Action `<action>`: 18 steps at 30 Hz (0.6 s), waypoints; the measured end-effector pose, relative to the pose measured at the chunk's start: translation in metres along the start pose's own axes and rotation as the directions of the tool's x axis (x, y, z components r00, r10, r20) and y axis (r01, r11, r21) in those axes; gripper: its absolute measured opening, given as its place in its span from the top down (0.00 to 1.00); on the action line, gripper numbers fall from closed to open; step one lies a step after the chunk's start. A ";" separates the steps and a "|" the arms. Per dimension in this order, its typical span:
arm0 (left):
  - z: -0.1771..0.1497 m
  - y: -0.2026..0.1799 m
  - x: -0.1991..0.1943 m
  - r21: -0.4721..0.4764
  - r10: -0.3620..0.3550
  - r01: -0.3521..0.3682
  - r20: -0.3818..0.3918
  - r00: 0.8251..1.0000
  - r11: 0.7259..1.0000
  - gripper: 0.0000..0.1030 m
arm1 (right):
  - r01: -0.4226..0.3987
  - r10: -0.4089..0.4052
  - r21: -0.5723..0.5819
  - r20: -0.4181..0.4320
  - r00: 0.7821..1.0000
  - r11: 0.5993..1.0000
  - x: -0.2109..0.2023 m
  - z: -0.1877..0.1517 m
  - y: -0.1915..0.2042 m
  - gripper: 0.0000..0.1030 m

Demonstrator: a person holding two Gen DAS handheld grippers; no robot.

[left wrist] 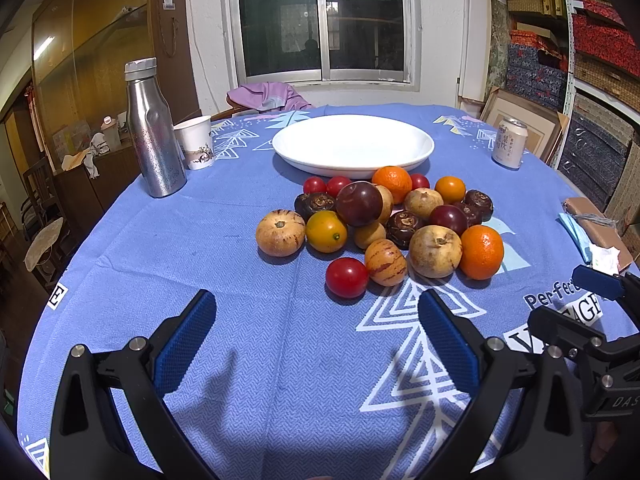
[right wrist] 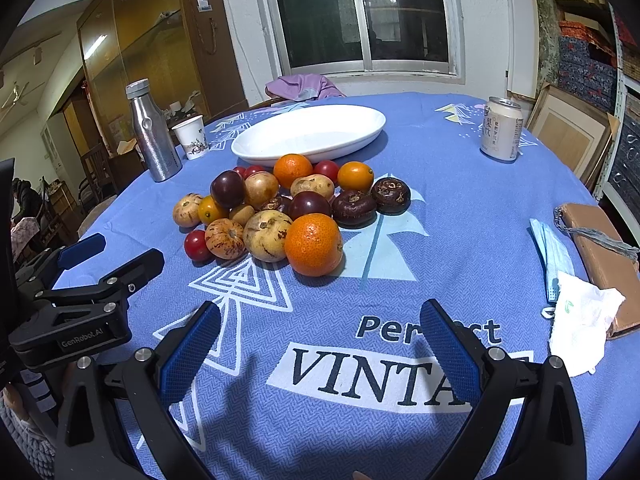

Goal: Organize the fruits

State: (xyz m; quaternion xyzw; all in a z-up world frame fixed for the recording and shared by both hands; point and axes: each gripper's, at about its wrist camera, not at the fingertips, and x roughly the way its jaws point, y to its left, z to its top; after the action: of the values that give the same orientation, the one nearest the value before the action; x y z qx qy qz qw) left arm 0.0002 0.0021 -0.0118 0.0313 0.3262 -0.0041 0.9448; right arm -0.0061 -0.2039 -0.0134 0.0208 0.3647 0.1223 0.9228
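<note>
While both the left gripper (left wrist: 316, 312) and right gripper (right wrist: 320, 322) hover with jaws apart and empty, the fruit pile (left wrist: 376, 224) lies ahead of them, before the bare white plate (left wrist: 352, 146); best take outlying pieces singly, starting with the red tomato (left wrist: 346, 277).

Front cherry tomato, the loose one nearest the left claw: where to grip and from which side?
Grip the front cherry tomato across its widest part, sideways. Come in from the near side with the left claw, which is open and faces it. The tomato is round and smooth, with bare tablecloth in front and to its left; the striped fruit sits close on its right, so that pad has little room.
</note>
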 end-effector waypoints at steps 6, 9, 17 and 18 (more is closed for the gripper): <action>0.000 0.000 0.000 0.002 0.001 -0.001 0.000 1.000 1.000 0.04 | 0.001 -0.001 0.001 0.000 1.000 1.000 0.000 0.000 0.000 0.03; -0.001 0.000 0.000 0.001 0.000 0.000 -0.002 1.000 1.000 0.04 | 0.000 0.000 0.001 0.001 1.000 1.000 0.000 0.000 0.000 0.03; -0.003 0.002 0.011 -0.015 -0.060 0.059 -0.069 0.996 0.998 0.04 | -0.025 0.025 0.009 0.001 1.000 1.000 0.000 0.000 -0.003 0.03; -0.005 0.005 0.017 -0.028 -0.088 0.085 -0.102 0.991 0.996 0.04 | -0.046 0.046 0.021 0.014 0.999 0.999 -0.001 0.001 -0.005 0.03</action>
State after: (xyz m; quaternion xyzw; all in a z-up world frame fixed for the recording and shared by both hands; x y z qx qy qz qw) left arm 0.0106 0.0073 -0.0254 0.0063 0.3756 -0.0396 0.9259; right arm -0.0056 -0.2087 -0.0127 0.0397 0.3592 0.1393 0.9220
